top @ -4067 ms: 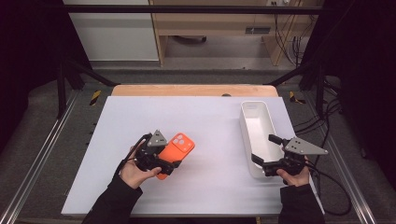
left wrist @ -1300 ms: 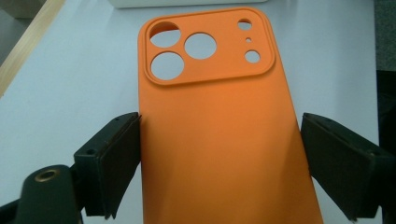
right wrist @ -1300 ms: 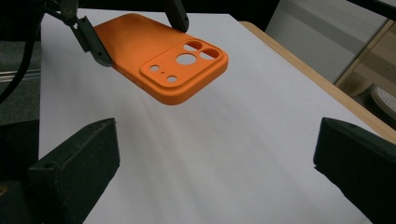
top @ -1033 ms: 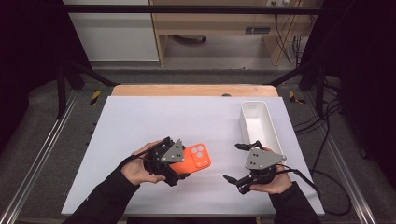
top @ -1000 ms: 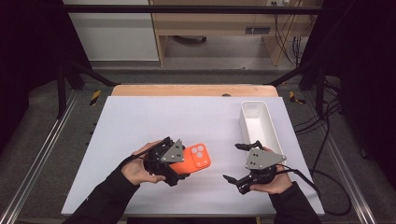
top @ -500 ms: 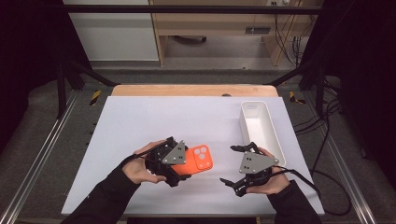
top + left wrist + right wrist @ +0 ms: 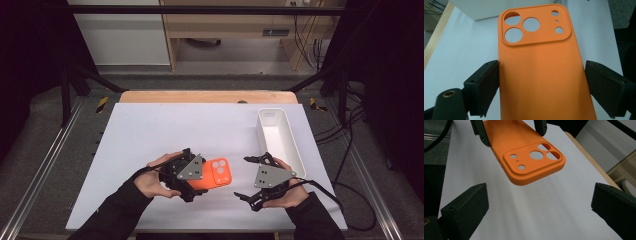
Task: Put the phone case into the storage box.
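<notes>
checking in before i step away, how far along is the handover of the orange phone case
Done: the left gripper is shut on the orange phone case and holds it off the white table. In hand: the right gripper faces its camera end, jaws open, short of it. Left: gripping it. The white tray looks empty.

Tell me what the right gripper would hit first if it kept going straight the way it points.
Most likely the orange phone case, at its camera-cutout end, held by the left gripper. The right gripper is open, with bare white table between; depth is hard to judge.
</notes>
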A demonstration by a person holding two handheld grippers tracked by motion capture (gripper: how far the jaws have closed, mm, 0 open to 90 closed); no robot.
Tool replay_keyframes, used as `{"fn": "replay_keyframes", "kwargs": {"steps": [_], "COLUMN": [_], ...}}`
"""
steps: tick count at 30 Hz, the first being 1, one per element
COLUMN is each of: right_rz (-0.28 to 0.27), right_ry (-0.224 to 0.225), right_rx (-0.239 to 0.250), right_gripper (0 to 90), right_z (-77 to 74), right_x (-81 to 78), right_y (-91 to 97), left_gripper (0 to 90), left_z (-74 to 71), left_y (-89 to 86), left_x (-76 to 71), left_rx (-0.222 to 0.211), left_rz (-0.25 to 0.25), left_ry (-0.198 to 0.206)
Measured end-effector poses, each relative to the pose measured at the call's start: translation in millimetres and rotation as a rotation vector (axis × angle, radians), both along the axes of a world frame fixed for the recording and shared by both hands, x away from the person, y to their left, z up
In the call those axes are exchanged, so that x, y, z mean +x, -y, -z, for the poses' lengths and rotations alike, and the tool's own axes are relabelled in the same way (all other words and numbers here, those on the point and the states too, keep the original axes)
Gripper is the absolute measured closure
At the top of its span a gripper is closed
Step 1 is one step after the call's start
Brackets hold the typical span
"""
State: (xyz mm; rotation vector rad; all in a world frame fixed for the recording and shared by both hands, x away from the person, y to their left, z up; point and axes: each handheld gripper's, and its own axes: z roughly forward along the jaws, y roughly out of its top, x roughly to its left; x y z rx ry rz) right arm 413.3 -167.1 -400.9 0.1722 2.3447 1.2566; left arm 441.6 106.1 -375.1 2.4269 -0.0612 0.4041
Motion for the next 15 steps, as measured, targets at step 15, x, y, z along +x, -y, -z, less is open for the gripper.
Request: {"fn": "replay_keyframes", "kwargs": {"steps": [15], "right_rz": [-0.05], "right_ry": [0.0], "right_rx": [-0.009], "right_gripper": [1.6], "right_z": [4.5], "right_x": [2.4], "right_y": [-4.0], "left_gripper": [13.9], "left_z": [-4.1], "left_y": [8.7], "left_x": [-5.6], "left_rx": [-0.014], "left_rz": [0.036], "left_ry": [0.014]}}
